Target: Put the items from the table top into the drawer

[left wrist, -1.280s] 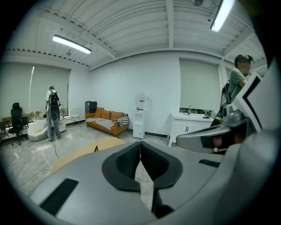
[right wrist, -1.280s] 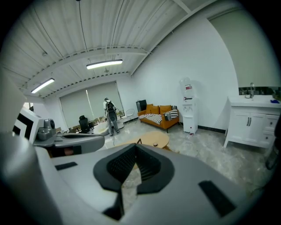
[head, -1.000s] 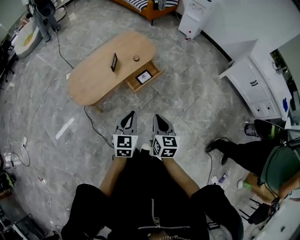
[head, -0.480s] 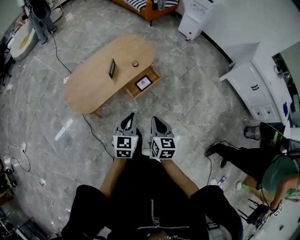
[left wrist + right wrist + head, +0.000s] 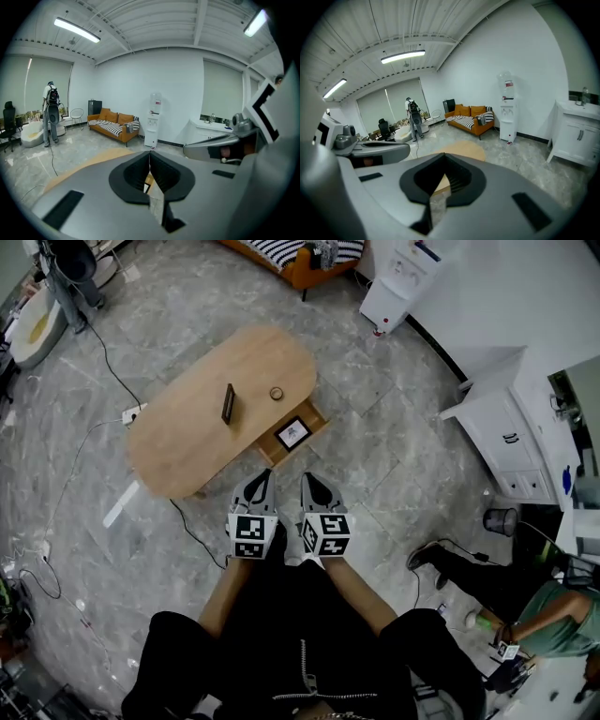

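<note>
Head view: nearest, the wearer's dark clothing fills the bottom edge, and two forearms reach forward over the grey stone-patterned floor (image 5: 394,484). The left gripper (image 5: 264,474) has its tongs pressed together, tips meeting, with nothing pinched. The right gripper (image 5: 307,476) sits just beside it. In the right gripper view its tips also touch, leaving only a slit lower down (wood and floor show through it, no item). Both point toward the table and touch nothing.

Low at the right, a second person (image 5: 553,624) in a green top has a dark-trousered leg stretched along the floor.

Past the tongs stands the oval wooden coffee table (image 5: 178,451). Its drawer (image 5: 265,448) is pulled out from the near long edge. One thing lies flat in the drawer: a dark-framed panel (image 5: 292,434) with a pale face, perhaps a tablet or a picture frame.

Two items are on the tabletop, apart from each other. A dark slab (image 5: 228,403) stands on edge near the middle. A small ring (image 5: 277,393) lies toward the near long edge, behind the drawer.

A white power strip (image 5: 131,414) lies on the floor by the far long edge. Farthest off are an orange sofa (image 5: 300,261), a white water dispenser (image 5: 398,282) and a white cabinet (image 5: 502,427).
</note>
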The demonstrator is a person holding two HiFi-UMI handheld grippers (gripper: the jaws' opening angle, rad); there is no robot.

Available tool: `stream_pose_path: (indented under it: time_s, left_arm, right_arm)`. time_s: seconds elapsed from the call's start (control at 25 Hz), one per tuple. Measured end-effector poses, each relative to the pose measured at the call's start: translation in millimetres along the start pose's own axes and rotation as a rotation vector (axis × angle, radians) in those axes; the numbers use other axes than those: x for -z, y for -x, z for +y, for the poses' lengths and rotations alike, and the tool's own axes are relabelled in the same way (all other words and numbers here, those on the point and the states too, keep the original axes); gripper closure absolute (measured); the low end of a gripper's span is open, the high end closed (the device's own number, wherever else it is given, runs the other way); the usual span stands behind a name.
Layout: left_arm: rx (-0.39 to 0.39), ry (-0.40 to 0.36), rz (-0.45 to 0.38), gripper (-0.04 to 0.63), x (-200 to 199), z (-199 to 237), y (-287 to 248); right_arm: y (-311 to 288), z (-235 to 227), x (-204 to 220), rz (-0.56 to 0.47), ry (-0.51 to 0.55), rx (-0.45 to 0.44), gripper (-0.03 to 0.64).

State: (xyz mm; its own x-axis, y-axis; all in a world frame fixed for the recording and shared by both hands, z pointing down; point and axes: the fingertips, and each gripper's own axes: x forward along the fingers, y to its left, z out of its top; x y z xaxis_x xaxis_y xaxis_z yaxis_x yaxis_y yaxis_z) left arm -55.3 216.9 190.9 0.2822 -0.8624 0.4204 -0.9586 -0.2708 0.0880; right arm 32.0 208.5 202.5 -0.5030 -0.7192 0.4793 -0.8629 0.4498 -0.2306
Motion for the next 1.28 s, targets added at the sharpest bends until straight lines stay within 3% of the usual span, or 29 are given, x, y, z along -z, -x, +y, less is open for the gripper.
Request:
stream_pose_path:
  time_s: [0.28, 0.64, 1.28]
  left_arm:
    - [0.018, -0.008, 0.01, 0.581, -22, 52, -41]
    - [0.034, 0.013, 0.035, 0.581, -29, 75, -89]
    - [-0.112, 0.046, 0.044, 0.581, -68, 129, -190]
  right_arm:
    - [-64, 5, -46, -0.018, 0.006, 0.005, 0.609]
    - [-107, -9, -56, 0.025, 0.029, 0.0, 0.607]
    - [-223, -52, -116, 0.083, 0.055, -0.163, 0.607]
